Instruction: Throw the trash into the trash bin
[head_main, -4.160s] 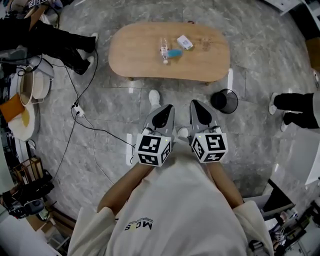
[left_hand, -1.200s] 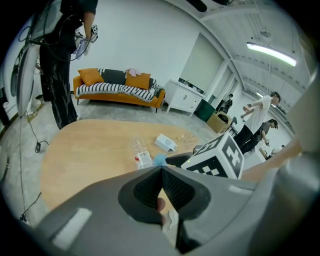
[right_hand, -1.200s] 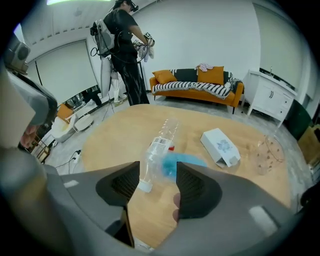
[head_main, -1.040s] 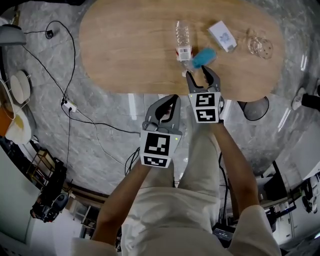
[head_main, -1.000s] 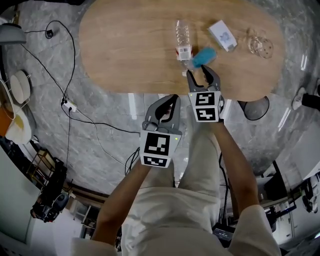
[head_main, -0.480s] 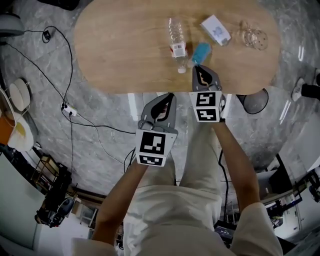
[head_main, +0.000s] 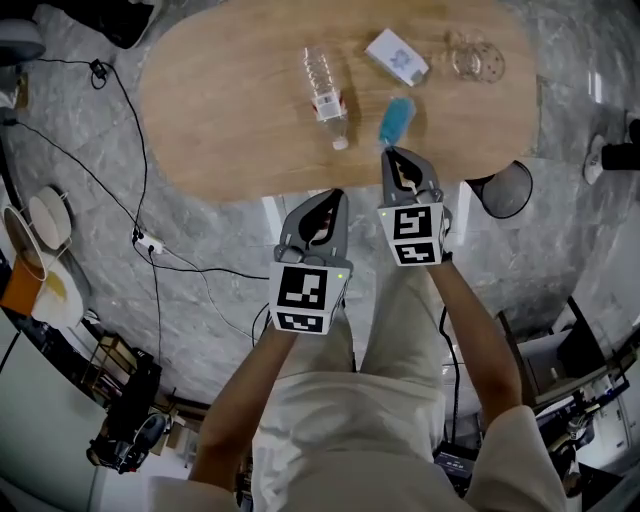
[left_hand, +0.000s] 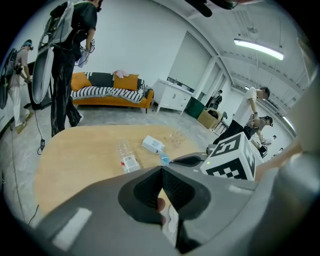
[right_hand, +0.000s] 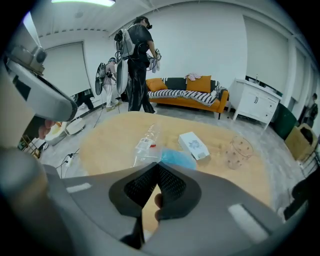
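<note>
Nearest, the bare forearms ran up to two black-and-white marker cubes, each capped by a smooth grey, wedge-shaped shell. The left tool (head_main: 334, 197) hung over the grey, veined stone floor just short of the table (head_main: 220, 100) edge. In its own view its two ribbed black pads met at the tip (left_hand: 161, 170), with nothing between them.

The right tool (head_main: 391, 152) reached over the near edge of the table. Its jaws were drawn together (right_hand: 159, 165) on the near end of a crumpled blue wrapper (head_main: 397, 120), a soft, shiny packet lying on the wood just past the tips (right_hand: 179, 158).

The table was a long oval of pale, matte wood grain. Left of the wrapper lay a clear, ribbed plastic bottle (head_main: 323, 85) on its side, white cap toward the person, with a red and white label. Beyond the wrapper sat a small, flat white box (head_main: 397, 57) with a blue print on top. To its right stood a clear tumbler (head_main: 475, 58) dotted with small spots.

The trash bin (head_main: 505, 190), round, black and mesh-walled, stood on the floor, tucked against the table's right end, to the right of the right tool. A black cable (head_main: 150, 150) trailed across the stone on the left.
</note>
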